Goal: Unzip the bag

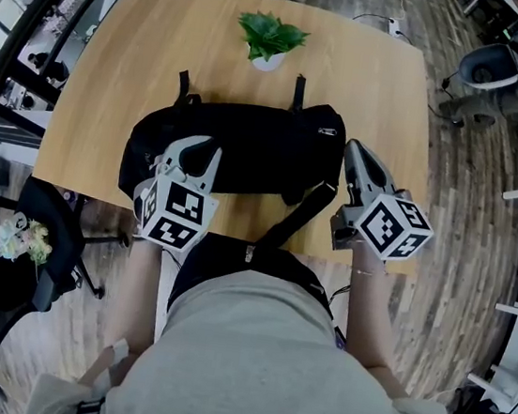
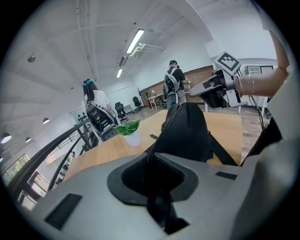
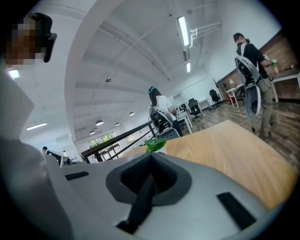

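**Head view.** The bag [image 1: 248, 148] lies on the table [image 1: 168, 38] at centre frame, with its long axis running left to right. The plant [image 1: 270, 34] stands beyond it, towards the top of the frame. The left gripper [image 1: 201, 158] has its tips over the lower-left part of the bag. The right gripper [image 1: 354, 155] sits just beside the bag's right end and points towards the top of the frame. Each gripper therefore covers one end of the long axis. The zipper pull cannot be made out here.

**Left gripper view.** The jaws are closed together. The bag [image 2: 187, 131] rises directly ahead of them at centre frame, and the zipper [image 2: 159, 136] runs away from the tips along the bag's length. Whether a thin fold of fabric is pinched between the pads cannot be determined. The right gripper [image 2: 192, 93] appears at upper right, past the far end of the bag.

**Right gripper view.** The jaws of the right gripper [image 3: 150, 161] are closed with nothing between them. They face bare table [image 3: 234, 150], and the bag is out of frame. This gripper probably has to turn towards the bag before it can work the zipper.
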